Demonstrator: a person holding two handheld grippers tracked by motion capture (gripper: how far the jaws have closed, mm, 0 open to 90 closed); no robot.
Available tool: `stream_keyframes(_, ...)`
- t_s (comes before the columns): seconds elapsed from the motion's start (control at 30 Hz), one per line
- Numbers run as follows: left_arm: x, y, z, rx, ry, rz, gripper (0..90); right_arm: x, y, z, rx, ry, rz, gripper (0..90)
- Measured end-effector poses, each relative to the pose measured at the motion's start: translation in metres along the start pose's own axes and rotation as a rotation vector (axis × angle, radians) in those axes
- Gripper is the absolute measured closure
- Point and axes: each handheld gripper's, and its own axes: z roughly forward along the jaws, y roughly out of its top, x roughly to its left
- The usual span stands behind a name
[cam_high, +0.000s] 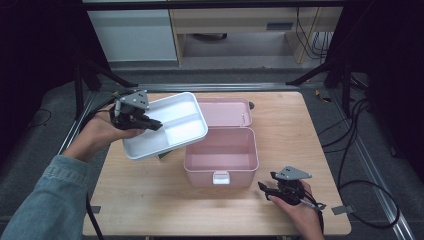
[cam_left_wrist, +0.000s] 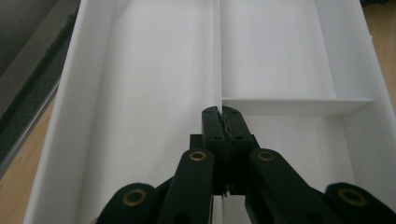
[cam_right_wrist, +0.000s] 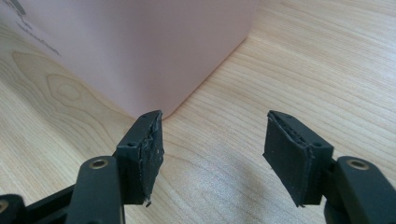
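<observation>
Pale wood-grain table (cam_high: 150, 200). Glossy pink rectangular plastic box (cam_high: 221, 155), rounded corners, open at centre. White divided tray (cam_high: 170, 127), smooth, tilted above the table left of the box: left gripper (cam_high: 150, 122) clamped on the divider (cam_left_wrist: 217, 56). Right gripper (cam_right_wrist: 212, 149) jaws apart, nothing between, near the box corner.

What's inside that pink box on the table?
The pink box is open and looks empty: only its bare pink floor shows. The white tray, held by the left gripper, overhangs its near-left corner and hides that part.

Overhead forward-down; gripper cameras close (shared box (cam_high: 221, 156))
</observation>
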Motion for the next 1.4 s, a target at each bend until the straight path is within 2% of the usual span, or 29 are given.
stream_keyframes(0.03,0.0,0.0,0.0,0.0,0.0,0.0,89.5,0.0,0.0,0.0,0.0,0.0,0.0,37.6)
stream_keyframes(0.07,0.001,-0.01,-0.005,-0.002,0.017,-0.021,89.5,0.0,0.0,0.0,-0.003,0.0,0.005,37.5)
stream_keyframes(0.1,0.001,-0.01,-0.005,-0.002,0.017,-0.021,89.5,0.0,0.0,0.0,-0.003,0.0,0.005,37.5)
stream_keyframes(0.13,0.002,-0.02,-0.01,-0.003,0.027,-0.038,89.6,-0.001,-0.001,0.001,-0.001,-0.001,0.007,37.4)
stream_keyframes(0.2,0.003,-0.031,-0.015,0.003,0.041,-0.051,89.5,-0.001,0.0,0.001,0.002,-0.004,0.005,37.3)
stream_keyframes(0.23,0.003,-0.031,-0.015,0.003,0.041,-0.051,89.5,-0.001,0.0,0.001,0.002,-0.004,0.005,37.3)
stream_keyframes(0.27,0.002,-0.041,-0.02,0.006,0.064,-0.066,89.5,-0.002,0.0,0.001,0.002,-0.008,0.003,37.0)
stream_keyframes(0.3,0.002,-0.041,-0.02,0.006,0.064,-0.066,89.5,-0.002,0.0,0.001,0.002,-0.008,0.003,37.0)
stream_keyframes(0.33,0.0,-0.05,-0.024,0.002,0.074,-0.076,89.6,-0.001,0.0,0.001,0.004,-0.011,-0.001,36.9)
stream_keyframes(0.37,0.0,-0.05,-0.024,0.002,0.074,-0.076,89.5,-0.001,0.0,0.001,0.004,-0.011,-0.001,36.9)
stream_keyframes(0.4,-0.003,-0.058,-0.025,0.0,0.077,-0.084,89.5,-0.001,0.0,0.002,0.006,-0.013,-0.001,36.7)
stream_keyframes(0.63,-0.012,-0.076,-0.029,0.004,0.086,-0.091,89.5,-0.001,0.0,0.002,0.009,-0.021,-0.002,35.8)
stream_keyframes(0.83,-0.024,-0.094,-0.029,0.006,0.097,-0.096,89.6,-0.001,-0.001,0.002,0.01,-0.022,0.001,35.6)
stream_keyframes(0.97,-0.037,-0.11,-0.022,0.016,0.093,-0.106,89.6,0.0,-0.001,0.002,0.014,-0.024,-0.002,35.3)
stream_keyframes(1.1,-0.045,-0.118,-0.017,0.015,0.088,-0.108,89.6,0.0,-0.001,0.003,0.015,-0.023,-0.007,35.8)
stream_keyframes(1.13,-0.05,-0.122,-0.013,0.021,0.066,-0.112,89.6,0.001,-0.001,0.003,0.011,-0.021,-0.011,36.4)
stream_keyframes(1.23,-0.057,-0.127,-0.009,0.03,0.068,-0.105,89.5,0.001,-0.001,0.002,0.012,-0.024,-0.01,36.5)
stream_keyframes(1.27,-0.061,-0.134,-0.005,0.025,0.062,-0.107,89.6,0.0,-0.001,0.002,0.014,-0.024,-0.008,36.5)
stream_keyframes(1.4,-0.068,-0.146,0.005,0.02,0.045,-0.128,89.6,0.0,-0.002,0.002,0.016,-0.024,-0.007,36.5)
